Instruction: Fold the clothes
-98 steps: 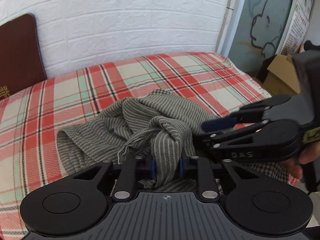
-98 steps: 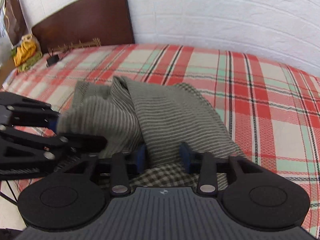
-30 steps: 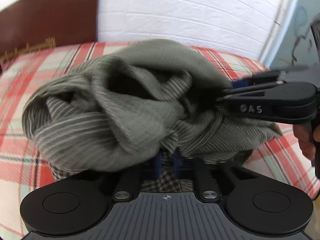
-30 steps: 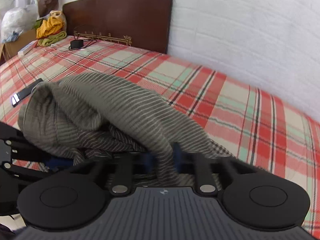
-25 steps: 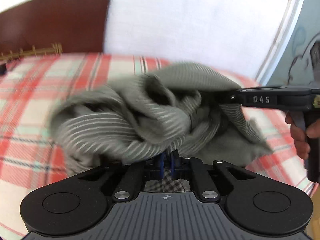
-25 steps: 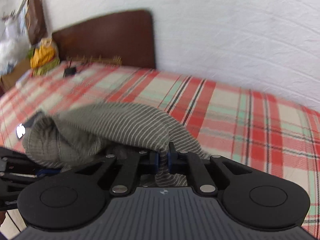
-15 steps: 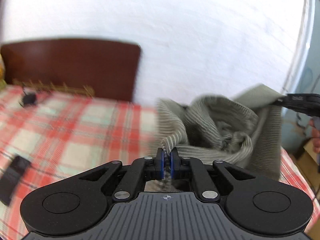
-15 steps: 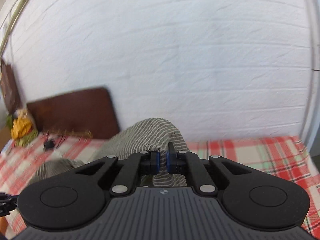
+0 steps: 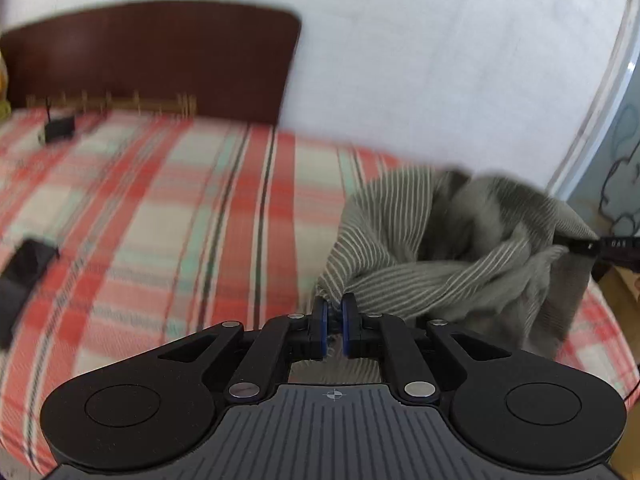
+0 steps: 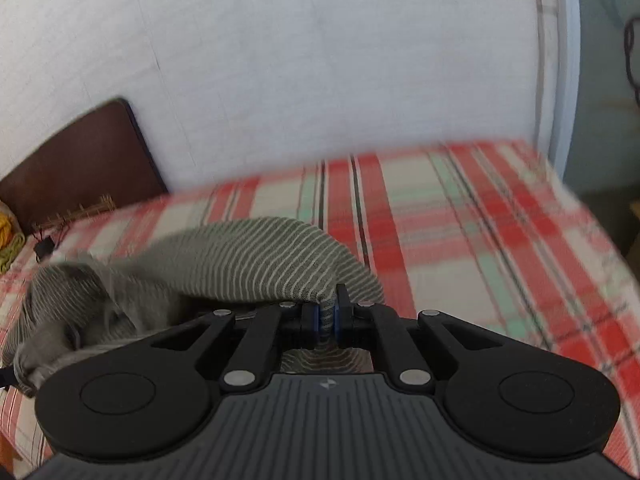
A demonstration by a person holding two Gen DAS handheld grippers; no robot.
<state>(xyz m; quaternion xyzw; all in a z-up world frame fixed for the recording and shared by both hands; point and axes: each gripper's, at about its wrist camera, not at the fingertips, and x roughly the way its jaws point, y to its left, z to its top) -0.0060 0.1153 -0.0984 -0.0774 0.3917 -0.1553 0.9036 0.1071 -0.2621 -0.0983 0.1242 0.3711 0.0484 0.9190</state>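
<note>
We hold one striped garment (image 9: 448, 240) with two grippers: left gripper (image 9: 335, 322) (jaws opening) and right gripper (image 10: 328, 312) pinch its cloth; one dark, blurred object (image 9: 24, 272), perhaps a phone.

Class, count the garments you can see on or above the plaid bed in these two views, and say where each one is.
1. The grey striped garment hangs bunched over the bed, pinched by the left gripper and right gripper. Others may lie outside the views.

Black hand-held gripper (image 9: 335, 316) with blue pads (image 9: 320, 320), silver screws, ribbed grey housing, round side discs.
</note>
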